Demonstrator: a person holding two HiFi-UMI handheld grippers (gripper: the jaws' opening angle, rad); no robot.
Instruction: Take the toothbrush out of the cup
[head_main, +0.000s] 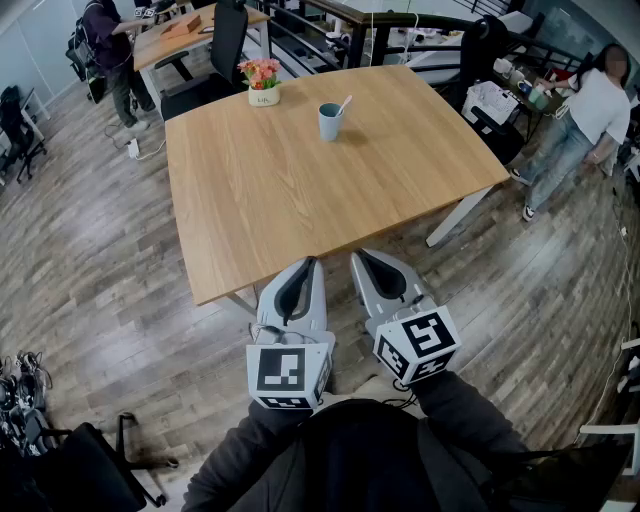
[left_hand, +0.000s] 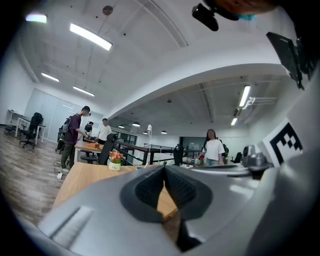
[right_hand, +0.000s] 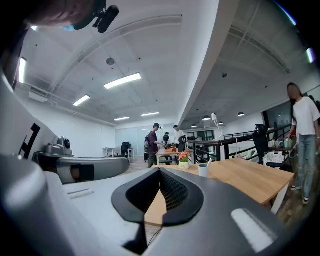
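Observation:
A blue-grey cup (head_main: 329, 121) stands on the far part of the wooden table (head_main: 300, 190), with a white toothbrush (head_main: 343, 104) leaning out of it to the right. In the right gripper view the cup (right_hand: 203, 170) and toothbrush (right_hand: 208, 162) show small, far ahead. Both grippers hang side by side off the table's near edge, far from the cup. My left gripper (head_main: 312, 262) is shut with nothing in it; its jaws meet at the tip (left_hand: 164, 167). My right gripper (head_main: 352, 256) is also shut and empty (right_hand: 159, 171).
A small white pot of flowers (head_main: 262, 83) stands at the table's far edge, left of the cup. Office chairs (head_main: 215, 50) and another desk lie behind. One person stands at the far left (head_main: 110, 45), another at the right (head_main: 585, 115). Wood floor surrounds the table.

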